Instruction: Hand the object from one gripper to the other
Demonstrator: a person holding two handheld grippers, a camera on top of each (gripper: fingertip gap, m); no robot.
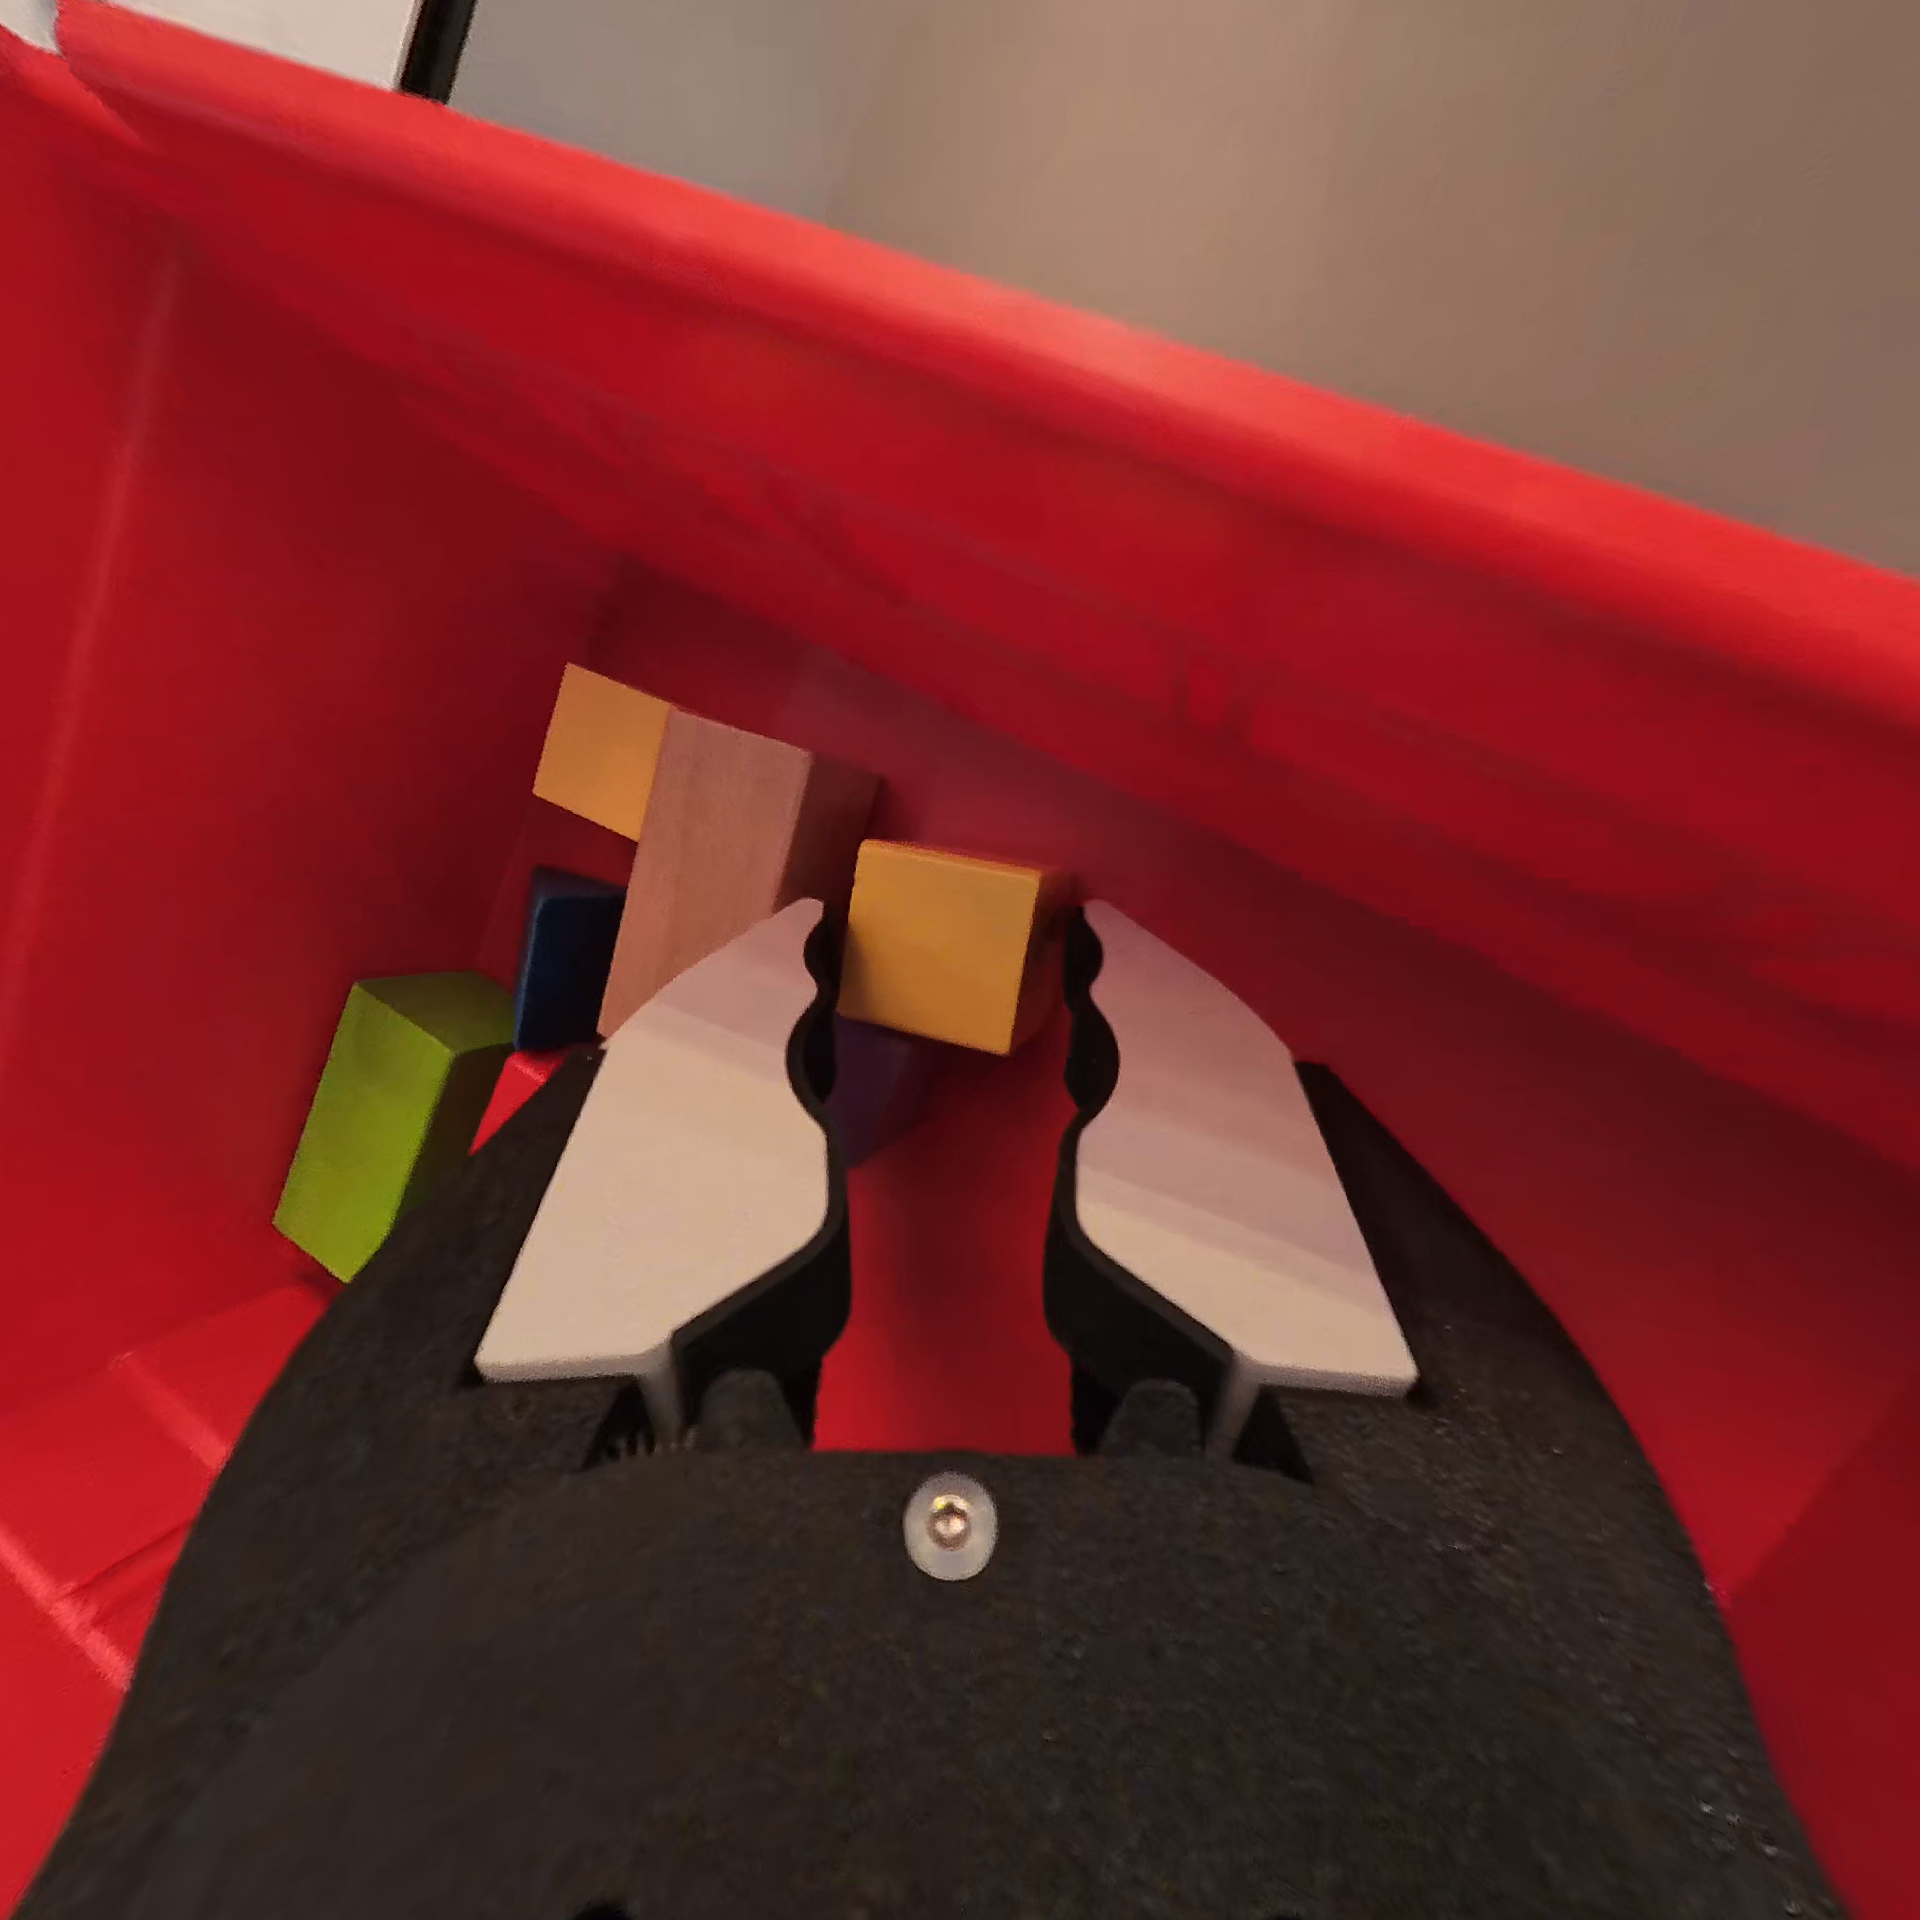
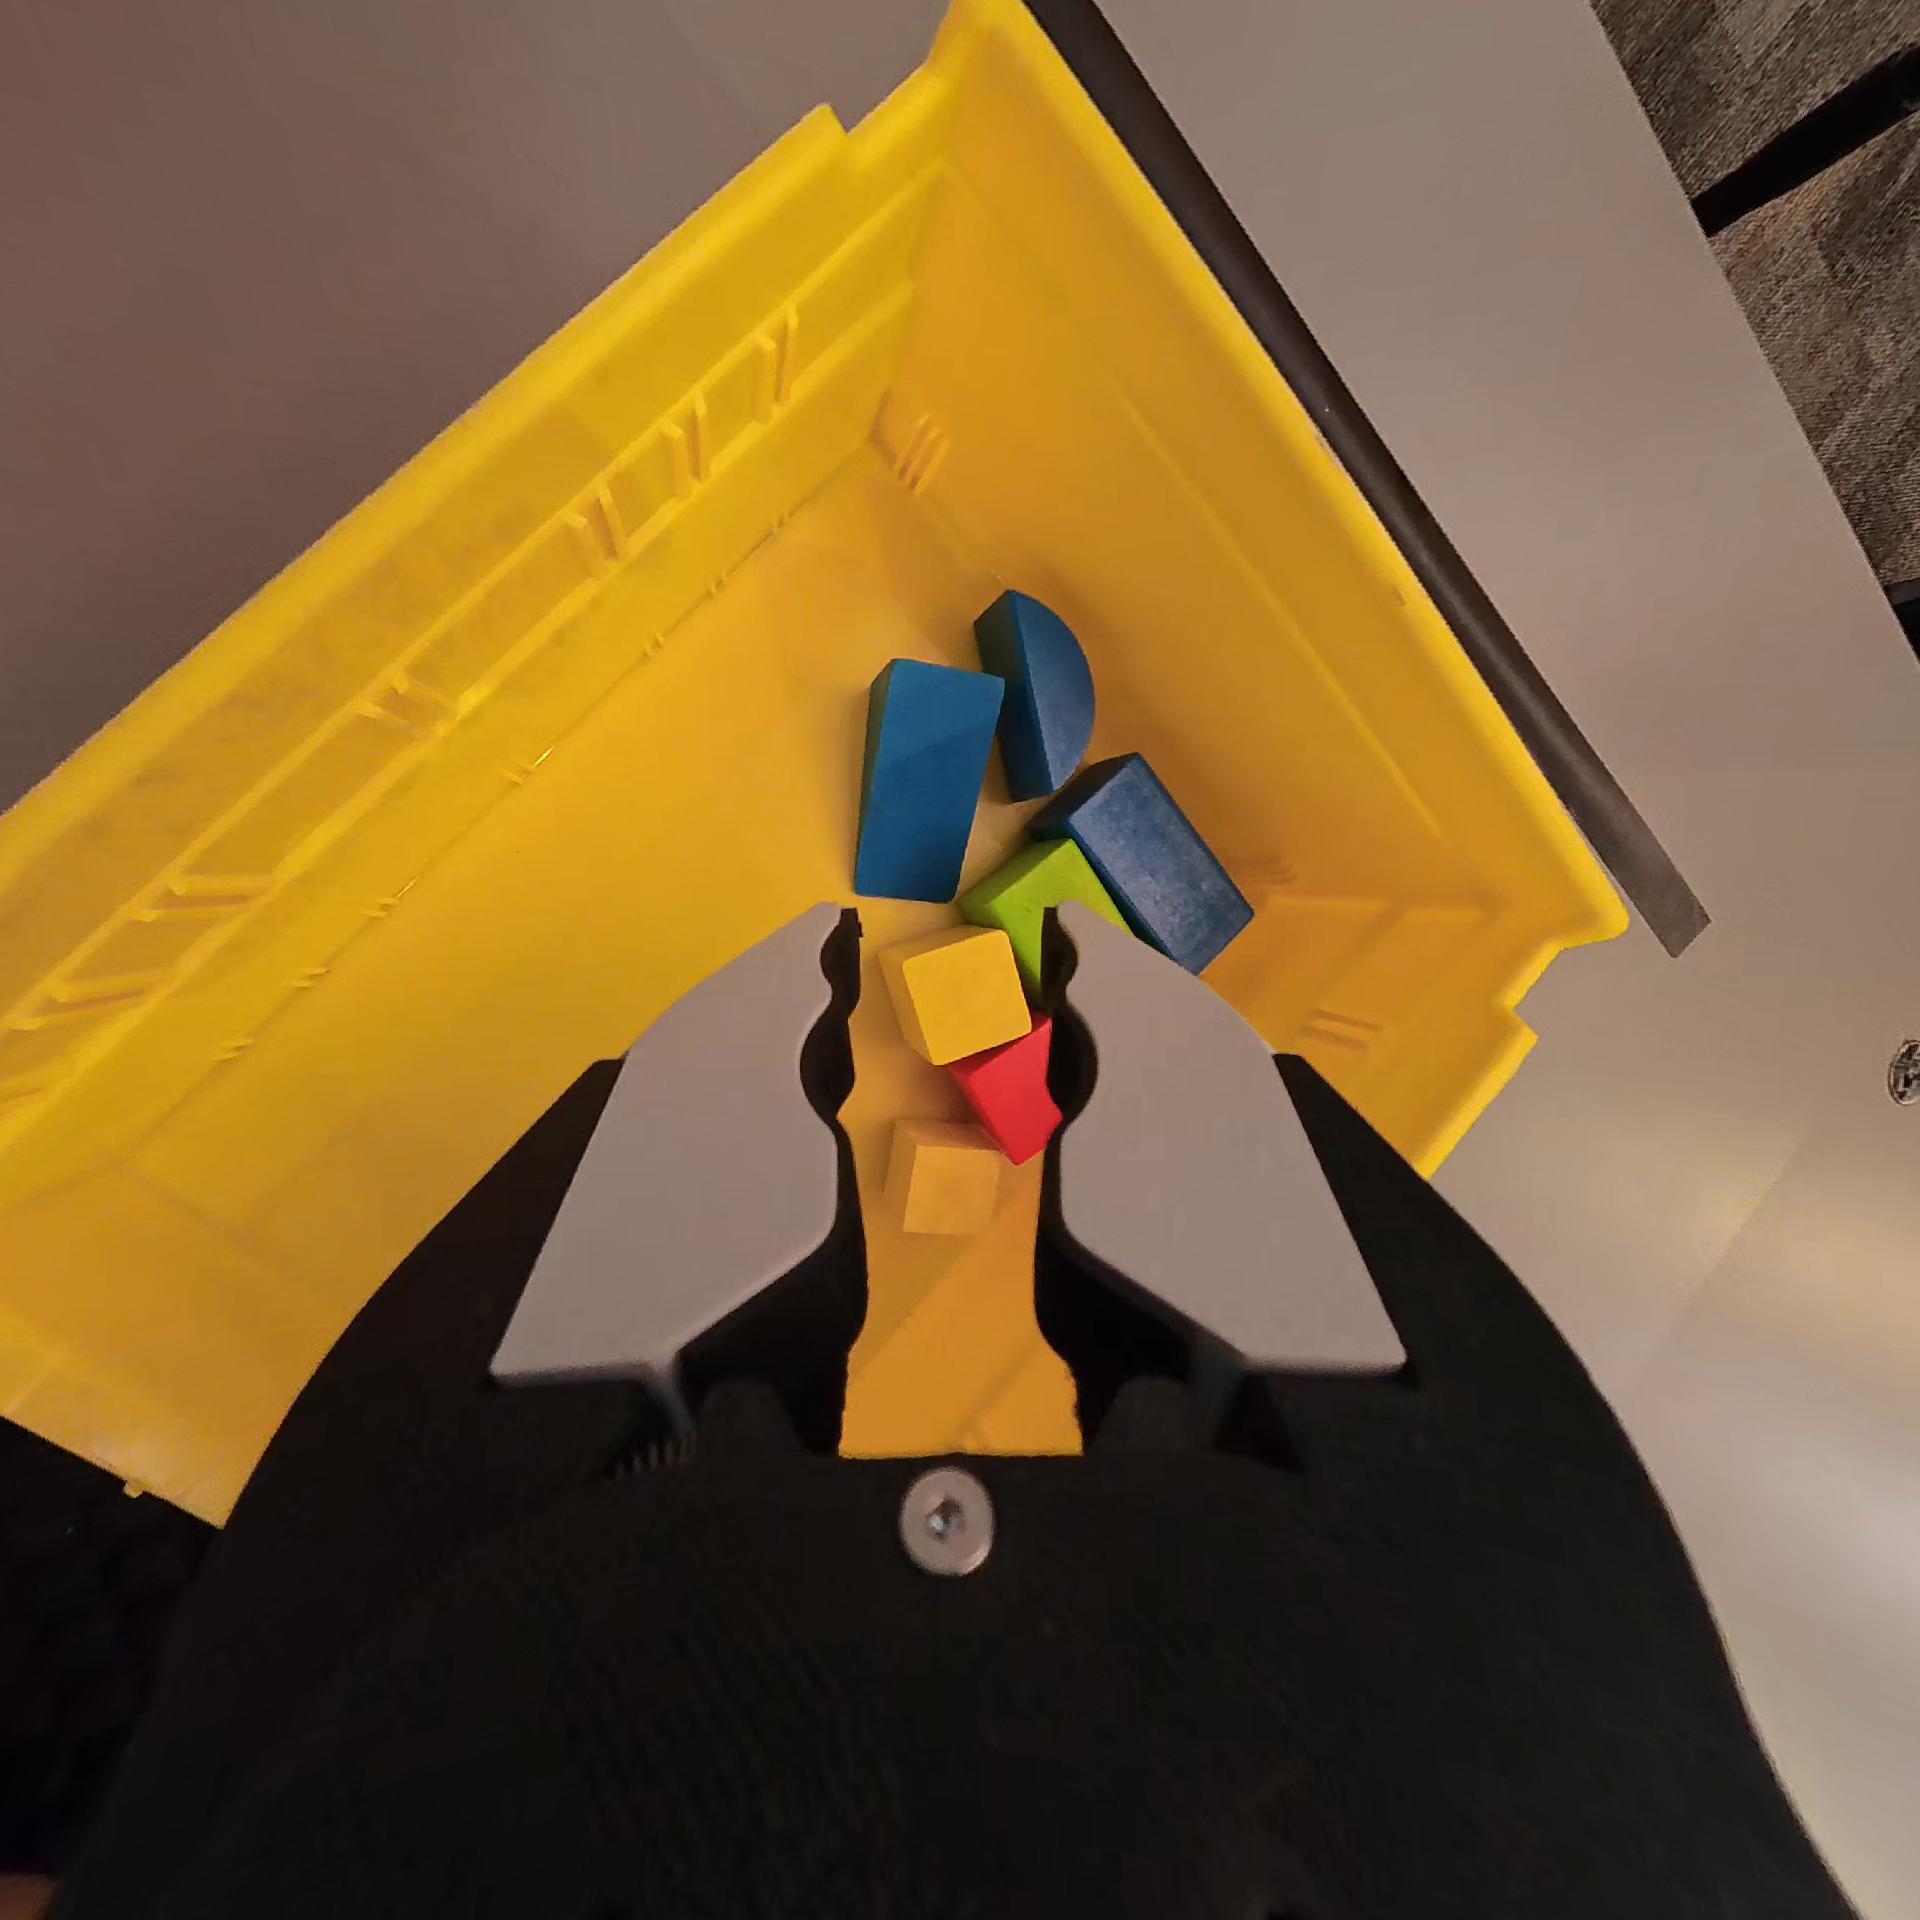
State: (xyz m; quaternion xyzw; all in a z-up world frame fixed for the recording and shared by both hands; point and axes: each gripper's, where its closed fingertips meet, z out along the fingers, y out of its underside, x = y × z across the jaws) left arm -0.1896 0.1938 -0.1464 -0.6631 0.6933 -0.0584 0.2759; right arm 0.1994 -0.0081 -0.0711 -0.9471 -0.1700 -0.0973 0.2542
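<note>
We see the left gripper [image 1: 945, 914] inside the red bin [image 1: 1039, 520], jaws parted around the orange block [image 1: 935, 951], grip unconfirmed. The right gripper [image 2: 956, 920] hangs open and empty over the yellow bin [image 2: 623, 831].

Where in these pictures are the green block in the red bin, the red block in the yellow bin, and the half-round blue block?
green block [image 1: 390, 1117]: left wrist view, its long front face.
red block [image 2: 1010, 1091]: right wrist view, its top face.
half-round blue block [image 2: 1044, 698]: right wrist view, its flat top.
</note>
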